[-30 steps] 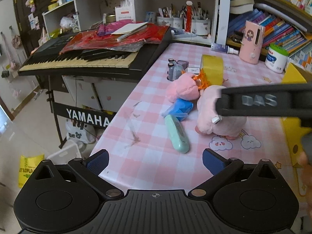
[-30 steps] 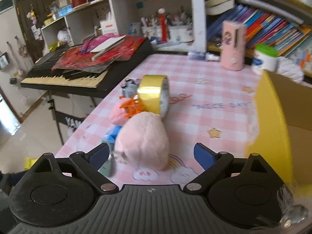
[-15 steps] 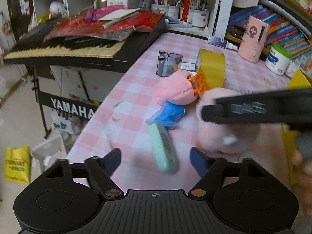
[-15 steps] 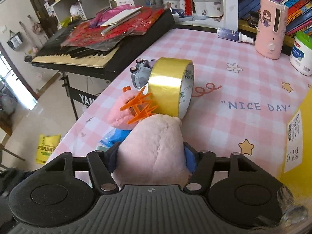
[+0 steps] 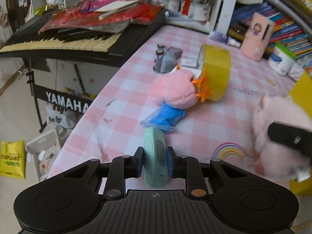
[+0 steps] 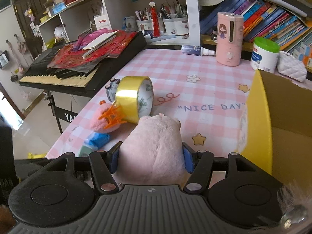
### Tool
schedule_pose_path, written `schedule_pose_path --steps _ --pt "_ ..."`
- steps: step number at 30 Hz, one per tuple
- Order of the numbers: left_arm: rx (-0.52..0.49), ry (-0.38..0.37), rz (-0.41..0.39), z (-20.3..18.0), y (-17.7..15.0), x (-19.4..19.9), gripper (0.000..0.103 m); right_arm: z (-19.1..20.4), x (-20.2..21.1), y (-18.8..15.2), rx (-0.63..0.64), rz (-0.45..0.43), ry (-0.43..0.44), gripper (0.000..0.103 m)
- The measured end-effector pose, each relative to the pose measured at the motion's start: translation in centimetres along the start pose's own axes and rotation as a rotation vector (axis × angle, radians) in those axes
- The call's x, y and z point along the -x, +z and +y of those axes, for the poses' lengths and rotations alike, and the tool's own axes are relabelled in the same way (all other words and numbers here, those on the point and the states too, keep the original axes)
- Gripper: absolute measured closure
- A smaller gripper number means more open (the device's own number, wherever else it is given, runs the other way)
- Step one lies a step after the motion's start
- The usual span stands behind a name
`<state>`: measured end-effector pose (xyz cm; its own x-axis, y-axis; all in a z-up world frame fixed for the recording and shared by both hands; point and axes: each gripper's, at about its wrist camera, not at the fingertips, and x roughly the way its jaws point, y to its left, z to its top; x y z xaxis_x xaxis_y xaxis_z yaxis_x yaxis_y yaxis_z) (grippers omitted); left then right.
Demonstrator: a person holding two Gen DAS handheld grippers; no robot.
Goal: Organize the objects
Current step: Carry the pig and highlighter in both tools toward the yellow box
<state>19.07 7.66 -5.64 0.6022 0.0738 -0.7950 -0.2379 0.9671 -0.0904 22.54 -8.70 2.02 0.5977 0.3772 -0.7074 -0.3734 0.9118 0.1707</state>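
Note:
My left gripper (image 5: 155,161) is shut on a mint green oblong case (image 5: 155,156) near the table's front edge. My right gripper (image 6: 151,159) is shut on a pale pink plush toy (image 6: 154,148), which also shows at the right of the left wrist view (image 5: 280,120). Beyond lie a blue packet (image 5: 165,117), a second pink plush (image 5: 173,89) with an orange clip (image 6: 112,117), a yellow tape roll (image 6: 132,97) and a small grey toy car (image 5: 167,59). An open yellow cardboard box (image 6: 259,117) stands at the right.
The pink checked tablecloth (image 6: 195,89) covers the table. A black keyboard (image 5: 58,41) piled with red papers stands to the left. At the back are a pink humidifier (image 6: 230,39), a white jar (image 6: 265,54), a spray bottle (image 6: 197,49), pen cups and a bookshelf.
My left gripper moved forward and closed on the mint green case. My right gripper closed on the pale pink plush and moved it toward the yellow box.

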Motion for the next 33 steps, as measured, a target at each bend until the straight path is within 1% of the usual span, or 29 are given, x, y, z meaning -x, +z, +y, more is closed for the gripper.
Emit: schedule_pose_path --steps 6,10,15,22,29,33 --pt "-0.033 -0.062 -0.082 0.4 -0.7 4.5 0.081 1.1 2.0 -2.0 0.015 0.000 -0.022 0.044" --pt "-0.035 -0.108 -0.110 1.1 -1.8 7.1 0.081 2.0 3.5 -3.3 -0.003 -0.014 -0.041 0.044" --pt "-0.064 -0.163 -0.108 1.8 -4.5 9.6 0.080 3.2 6.1 -5.4 -0.012 -0.042 -0.073 0.044" --pt "-0.094 -0.225 -0.094 2.6 -7.8 12.3 0.080 4.2 9.3 -8.8 -0.062 -0.036 -0.135 0.044" --pt "-0.164 -0.295 -0.090 1.6 -10.1 14.3 0.080 5.4 12.6 -12.2 -0.085 -0.057 -0.171 0.044" --pt "-0.228 -0.344 -0.082 0.4 -11.2 15.1 0.080 4.9 14.6 -14.3 -0.140 -0.073 -0.217 0.044"
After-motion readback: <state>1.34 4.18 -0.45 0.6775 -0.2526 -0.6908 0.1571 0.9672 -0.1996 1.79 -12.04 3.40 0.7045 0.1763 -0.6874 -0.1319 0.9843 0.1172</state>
